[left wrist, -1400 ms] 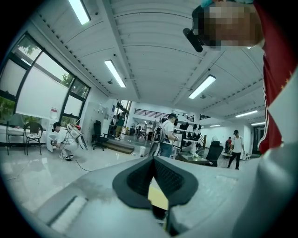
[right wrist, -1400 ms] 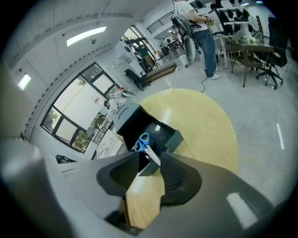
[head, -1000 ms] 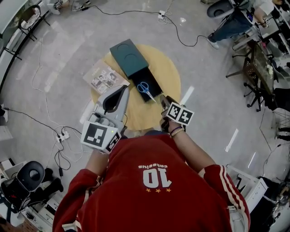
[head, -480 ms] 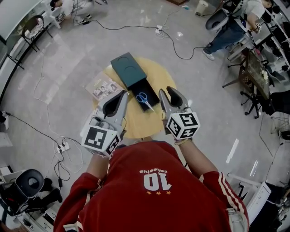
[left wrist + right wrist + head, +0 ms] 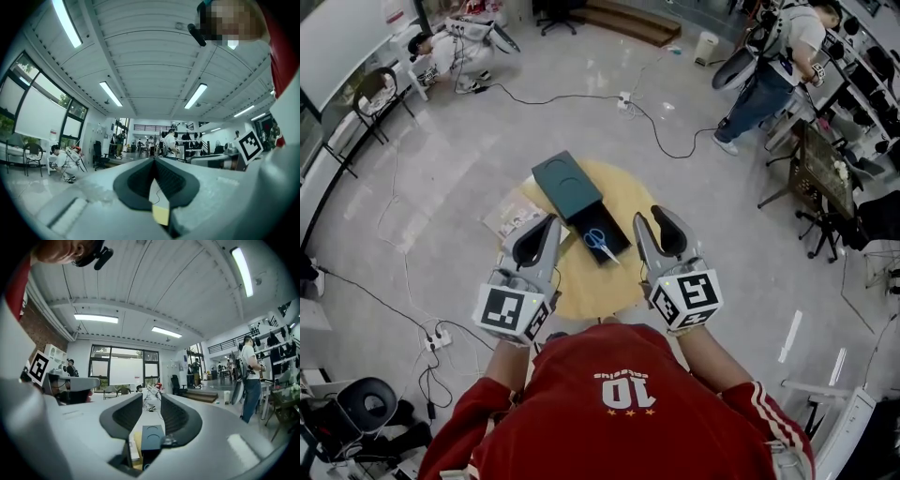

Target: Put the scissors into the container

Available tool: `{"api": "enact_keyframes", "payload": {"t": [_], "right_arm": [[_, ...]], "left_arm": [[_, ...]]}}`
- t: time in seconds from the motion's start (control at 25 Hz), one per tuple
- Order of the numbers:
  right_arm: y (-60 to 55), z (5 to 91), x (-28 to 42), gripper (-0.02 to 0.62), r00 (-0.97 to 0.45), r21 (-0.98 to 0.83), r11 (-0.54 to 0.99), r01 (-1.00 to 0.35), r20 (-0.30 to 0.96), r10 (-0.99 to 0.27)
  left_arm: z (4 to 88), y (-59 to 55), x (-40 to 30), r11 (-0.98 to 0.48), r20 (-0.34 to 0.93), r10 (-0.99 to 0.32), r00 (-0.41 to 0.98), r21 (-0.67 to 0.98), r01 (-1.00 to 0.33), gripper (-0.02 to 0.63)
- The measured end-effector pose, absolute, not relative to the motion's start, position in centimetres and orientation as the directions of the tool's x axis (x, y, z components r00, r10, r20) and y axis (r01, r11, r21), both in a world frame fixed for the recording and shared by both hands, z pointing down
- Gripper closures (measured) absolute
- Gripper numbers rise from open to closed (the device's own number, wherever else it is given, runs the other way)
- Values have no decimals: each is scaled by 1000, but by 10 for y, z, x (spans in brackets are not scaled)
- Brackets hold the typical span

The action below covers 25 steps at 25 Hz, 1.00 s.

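- We see a round yellow desk (image 5: 581,286) on a grey floor (image 5: 459,178) strewn with cables (image 5: 667,145).
- The scissors (image 5: 599,240) lie inside the dark container (image 5: 585,221) on the desk.
- Left gripper (image 5: 551,222): jaws meet at the tips, empty.
- Right gripper (image 5: 650,214): jaws apart, just closing a little, around nothing.

A round wooden table (image 5: 592,286) sits below, between my left fingers (image 5: 551,246) and my right fingers (image 5: 643,246), and a printed booklet (image 5: 516,217) lies at its edge just past my left fingertips. Far ahead of both sets of fingertips, a black cable (image 5: 562,98) runs over the pale floor (image 5: 441,187) to a white power strip (image 5: 625,98). A crouching person (image 5: 450,52) is well beyond my left fingers and a standing person (image 5: 769,75) well beyond my right ones.
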State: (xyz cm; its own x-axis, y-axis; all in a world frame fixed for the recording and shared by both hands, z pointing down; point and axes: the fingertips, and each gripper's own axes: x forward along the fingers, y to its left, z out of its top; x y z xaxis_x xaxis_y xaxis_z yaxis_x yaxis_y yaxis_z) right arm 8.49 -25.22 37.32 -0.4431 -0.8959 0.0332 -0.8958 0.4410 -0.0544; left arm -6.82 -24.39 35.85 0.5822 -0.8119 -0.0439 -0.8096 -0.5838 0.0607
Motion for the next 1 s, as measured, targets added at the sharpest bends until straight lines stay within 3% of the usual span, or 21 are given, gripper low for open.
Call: {"api": "enact_keyframes", "payload": {"t": [0.16, 0.48, 1.0], "right_arm": [[-247, 366, 93, 503, -414, -39, 413, -910, 18, -910], [-246, 355, 101, 607, -352, -23, 352, -936, 4, -936], [-243, 350, 83, 609, -375, -30, 375, -927, 3, -927]], "left_arm": [[352, -241, -69, -568, -66, -823, 564, 53, -821, 604], [345, -238, -86, -525, -79, -849, 522, 18, -851, 604], [344, -231, -89, -531, -88, -845, 528, 24, -847, 604]]}}
